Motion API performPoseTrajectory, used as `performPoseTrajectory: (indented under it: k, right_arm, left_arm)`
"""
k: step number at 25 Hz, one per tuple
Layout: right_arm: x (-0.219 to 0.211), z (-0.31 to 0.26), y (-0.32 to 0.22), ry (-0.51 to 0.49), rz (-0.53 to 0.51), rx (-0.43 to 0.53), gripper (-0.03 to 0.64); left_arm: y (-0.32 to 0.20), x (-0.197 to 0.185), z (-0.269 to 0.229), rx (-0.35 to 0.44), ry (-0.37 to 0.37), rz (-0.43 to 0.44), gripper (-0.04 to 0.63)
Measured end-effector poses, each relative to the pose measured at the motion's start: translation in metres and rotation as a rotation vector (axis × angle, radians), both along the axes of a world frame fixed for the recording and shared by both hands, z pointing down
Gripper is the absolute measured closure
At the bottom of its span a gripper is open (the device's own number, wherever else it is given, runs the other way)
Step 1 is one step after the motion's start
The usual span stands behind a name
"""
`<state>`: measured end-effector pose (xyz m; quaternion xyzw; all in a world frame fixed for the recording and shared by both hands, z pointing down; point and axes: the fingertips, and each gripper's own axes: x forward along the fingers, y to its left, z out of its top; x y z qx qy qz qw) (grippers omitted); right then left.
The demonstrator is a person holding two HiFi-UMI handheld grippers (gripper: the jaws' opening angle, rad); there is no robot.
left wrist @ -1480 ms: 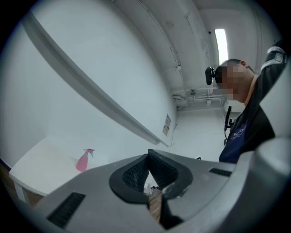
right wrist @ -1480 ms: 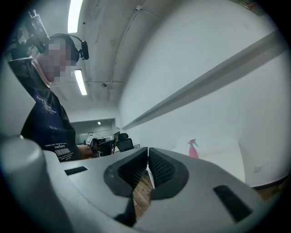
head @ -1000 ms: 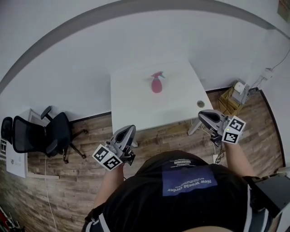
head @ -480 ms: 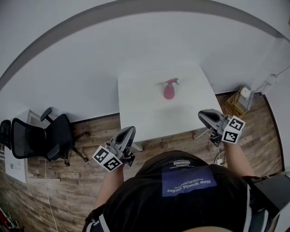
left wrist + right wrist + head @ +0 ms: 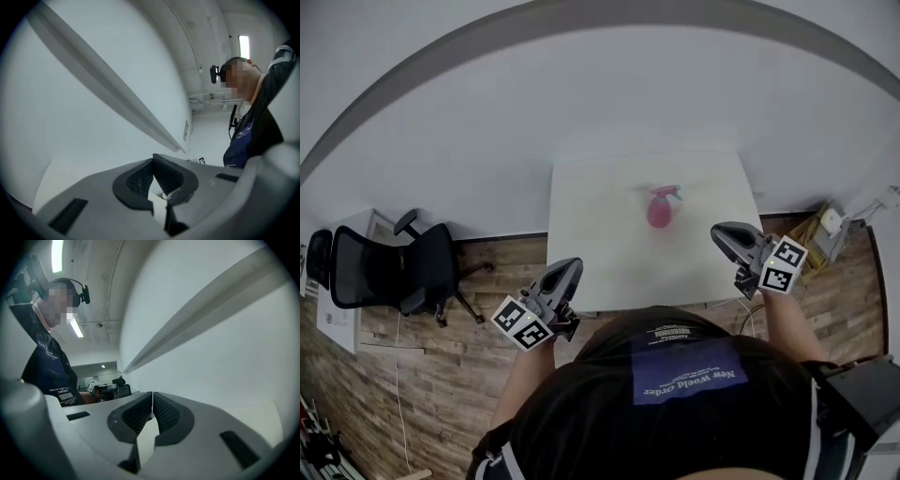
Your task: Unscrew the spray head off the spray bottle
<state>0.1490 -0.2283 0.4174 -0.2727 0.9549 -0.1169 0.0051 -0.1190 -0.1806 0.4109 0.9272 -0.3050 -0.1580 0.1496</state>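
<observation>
Head view: pink plastic spray bottle [image 5: 661,212] w/ teal spray head [image 5: 668,192] stands upright on white square table [image 5: 591,234], twd its far right. Left gripper [image 5: 567,270] & right gripper [image 5: 722,232] hover by table's near edge, well apart from bottle. Both have jaws pressed together, nothing btwn them.

White table [image 5: 609,244], black office chair [image 5: 394,272], wood-plank floor [image 5: 441,375], pale wall [image 5: 581,103].

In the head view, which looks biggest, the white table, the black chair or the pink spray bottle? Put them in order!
1. white table, the biggest
2. black chair
3. pink spray bottle, by far the smallest
</observation>
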Motion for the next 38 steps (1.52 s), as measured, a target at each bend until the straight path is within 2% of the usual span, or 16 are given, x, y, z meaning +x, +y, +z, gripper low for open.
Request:
performPoseTrajectory:
  k: [7, 14, 20, 24, 26, 27, 30, 35, 38]
  right_arm:
    - [0.027, -0.014, -0.085, -0.001, -0.152, 0.027, 0.618]
    - [0.047, 0.009, -0.129, -0.025, -0.262, -0.021, 0.618]
    - [0.047, 0.026, -0.145, -0.063, -0.263, -0.060, 0.617]
    - [0.037, 0.032, -0.155, -0.020, -0.222, -0.055, 0.617]
    - [0.024, 0.036, -0.158, 0.035, -0.206, -0.061, 0.606]
    - [0.015, 0.039, -0.158, 0.072, -0.204, -0.068, 0.570]
    - [-0.011, 0.051, -0.157, 0.209, -0.216, -0.078, 0.526]
    - [-0.028, 0.094, -0.161, 0.577, -0.297, -0.106, 0.403]
    - [-0.039, 0.123, -0.167, 0.785, -0.356, -0.129, 0.403]
  left_arm:
    - [-0.053, 0.048, -0.014, -0.006, -0.004, -0.098, 0.592]
    - [-0.093, 0.087, -0.008, -0.045, -0.043, -0.144, 0.594]
    - [-0.114, 0.095, 0.003, -0.078, -0.070, -0.103, 0.594]
    - [-0.136, 0.084, 0.011, -0.079, -0.068, -0.034, 0.594]
    - [-0.146, 0.074, 0.017, -0.078, -0.063, 0.015, 0.594]
    - [-0.149, 0.068, 0.021, -0.079, -0.063, 0.039, 0.594]
    - [-0.158, 0.053, 0.029, -0.073, -0.065, 0.099, 0.594]
    - [-0.161, 0.050, 0.042, -0.034, -0.064, 0.140, 0.594]
    - [-0.156, 0.044, 0.055, -0.036, -0.066, 0.151, 0.594]
